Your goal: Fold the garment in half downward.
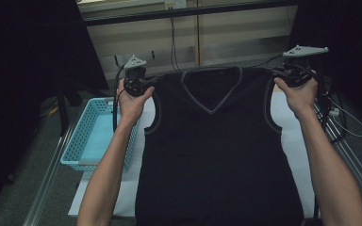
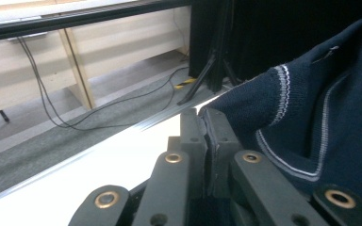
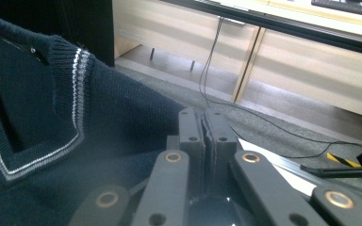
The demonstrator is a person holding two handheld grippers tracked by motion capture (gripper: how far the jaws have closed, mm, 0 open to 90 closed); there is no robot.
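Basket (image 1: 94, 136) beside vest (image 1: 217, 155) in high view; knit trim close-up via gripper views.

One dark sleeveless V-neck vest (image 1: 217, 155), held up over desk (image 1: 292, 136). Two claws: left claw (image 1: 147, 84), right claw (image 1: 279, 71), each pinching one vest shoulder. Two hands: left hand (image 1: 133, 101), right hand (image 1: 301, 93). One light-blue plastic basket (image 1: 82, 136) at desk's left. One white sheet on desk.

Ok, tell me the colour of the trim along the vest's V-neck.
Pale grey-white stripes on the navy vest, clearest in the right gripper view.
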